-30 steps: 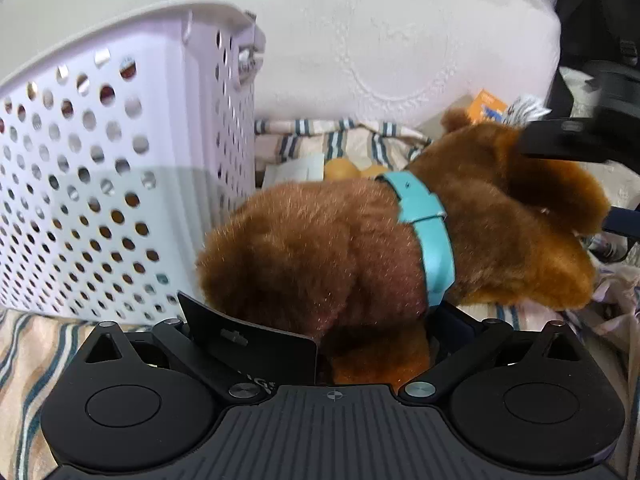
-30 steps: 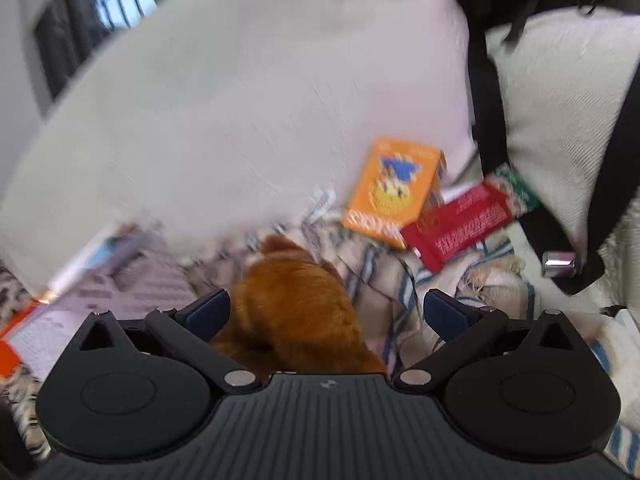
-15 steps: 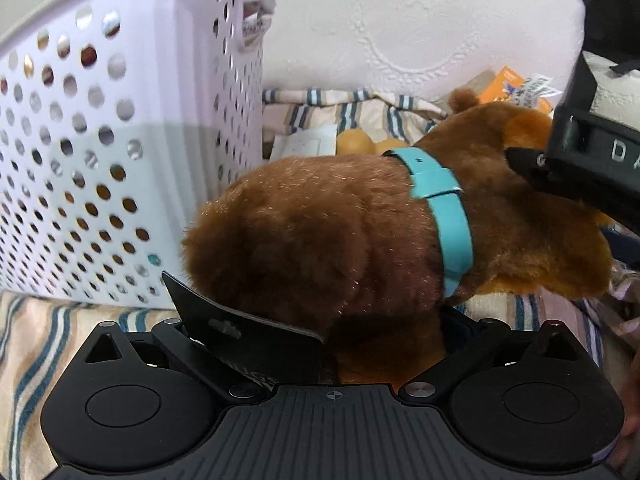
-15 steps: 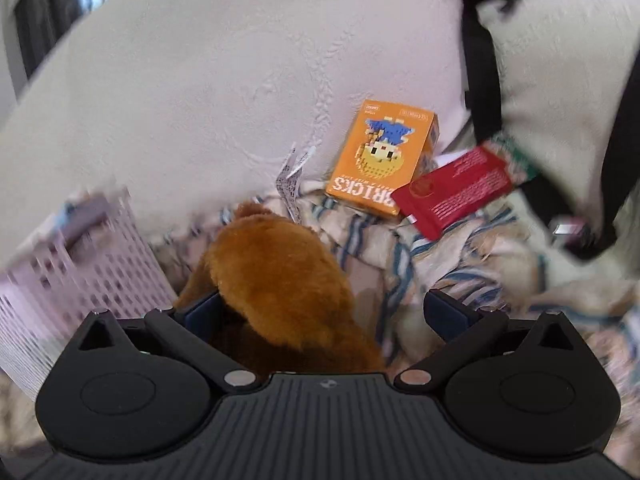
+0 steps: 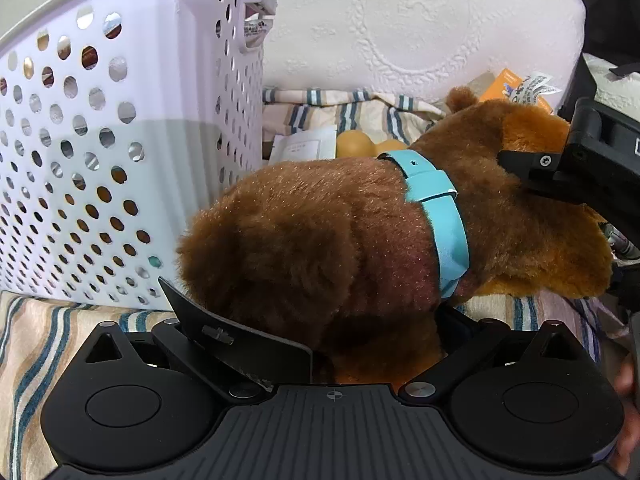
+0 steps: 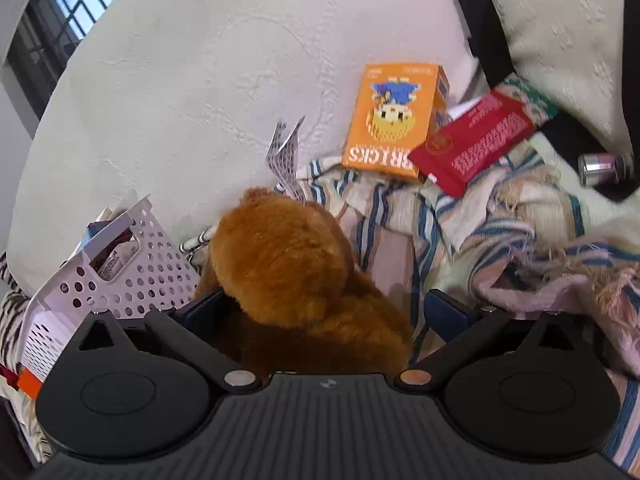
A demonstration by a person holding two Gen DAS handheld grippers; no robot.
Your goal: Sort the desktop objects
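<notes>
We have the left gripper clamped on the rump of the brown plush dog, its fingers pressed into the fur at six o'clock of the left wrist view. The right gripper has its jaws spread around the dog's head; the left pad touches fur, while the right pad stands off it with a gap. In the left wrist view the right gripper's black body sits at the head, at three o'clock.

The dog, with its blue collar, lies on the striped cloth just beside the white perforated basket, whose wall fills nine to eleven o'clock; a narrow gap separates fur and wall. The basket rim is above the dog's back. At one o'clock of the right wrist view lie an orange box and a red packet, well apart from the dog, against the white cushion.

Compared with half a second ago, the basket rim sits higher in the left view and the dog is much as it was.
</notes>
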